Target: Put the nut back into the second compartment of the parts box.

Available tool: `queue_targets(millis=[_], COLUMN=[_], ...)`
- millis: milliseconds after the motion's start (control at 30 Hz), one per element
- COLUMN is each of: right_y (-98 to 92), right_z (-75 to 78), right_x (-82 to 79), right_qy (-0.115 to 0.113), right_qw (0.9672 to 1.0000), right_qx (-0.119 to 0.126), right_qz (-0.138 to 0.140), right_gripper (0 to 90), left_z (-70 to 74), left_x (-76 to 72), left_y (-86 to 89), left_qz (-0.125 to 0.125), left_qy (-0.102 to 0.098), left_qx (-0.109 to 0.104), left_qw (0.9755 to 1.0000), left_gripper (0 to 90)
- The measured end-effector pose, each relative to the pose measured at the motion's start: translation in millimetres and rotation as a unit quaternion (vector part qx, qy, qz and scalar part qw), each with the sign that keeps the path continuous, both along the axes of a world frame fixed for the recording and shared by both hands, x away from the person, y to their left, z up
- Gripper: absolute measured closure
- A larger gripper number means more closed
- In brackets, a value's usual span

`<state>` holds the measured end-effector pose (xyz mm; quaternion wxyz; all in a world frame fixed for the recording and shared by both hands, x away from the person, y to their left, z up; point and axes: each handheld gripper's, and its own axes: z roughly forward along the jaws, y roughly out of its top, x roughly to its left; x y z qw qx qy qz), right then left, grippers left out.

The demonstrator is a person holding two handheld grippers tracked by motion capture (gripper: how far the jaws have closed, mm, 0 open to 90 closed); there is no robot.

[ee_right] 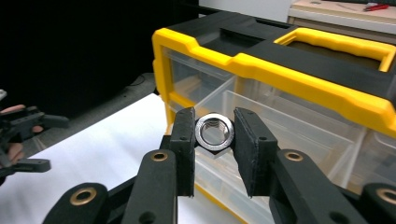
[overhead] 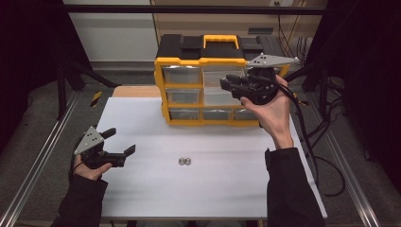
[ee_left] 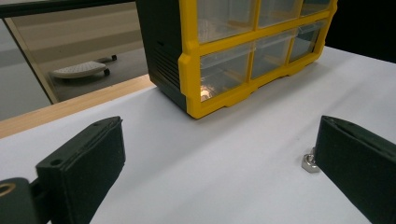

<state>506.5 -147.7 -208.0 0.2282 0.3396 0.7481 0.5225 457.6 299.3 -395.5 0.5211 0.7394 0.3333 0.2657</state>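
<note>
We pinch a nut (ee_right: 214,132) in our right gripper (ee_right: 214,140), level with the organizer's (overhead: 208,61) upper drawers (just ahead). Our left gripper (overhead: 120,142) rests spread near the table's (overhead: 142,189) left edge.

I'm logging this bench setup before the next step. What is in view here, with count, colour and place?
Drawer organiser: one, yellow frame, black top, clear drawers, far side of table.
Held nut: one, silver, clamped in the right gripper, in front of the organiser's upper drawers.
Loose nuts: two, silver, side by side, mid-table.
Table: one, white.
Left gripper: one, black, jaws open, empty, low at table's left.
Right gripper: one, black, raised by the organiser.
</note>
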Motion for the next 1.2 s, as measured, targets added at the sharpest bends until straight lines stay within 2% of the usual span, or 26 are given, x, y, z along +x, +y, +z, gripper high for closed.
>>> queue_targets(millis=[333, 600, 1133, 1200], right_y=[-3.3, -5.4, -4.0, -3.6], right_z=[-0.1, -1.0, -9.6, -11.6], right_x=[10.5, 21.0, 37.4, 38.7], right_qy=[-0.006, -0.001, 0.021, 0.023], right_qw=[0.9997, 0.9991, 0.9968, 0.9961], right_qx=[-0.005, -0.007, -0.040, -0.050], right_qz=[-0.025, -0.043, -0.066, -0.069], right_gripper=[70.1, 70.2, 70.1, 70.1], left_z=[-0.3, -0.1, 0.2, 0.3], left_x=[0.1, 0.1, 0.0, -0.2], left_y=[-0.7, -0.1, 0.7, 0.2], left_qz=[-0.002, 0.000, 0.000, -0.001], left_qy=[0.000, -0.001, -0.002, -0.002], left_qx=[0.000, -0.002, -0.005, -0.004], left_qw=[1.0000, 1.0000, 1.0000, 1.0000], left_gripper=[1.2, 1.2, 1.3, 1.3])
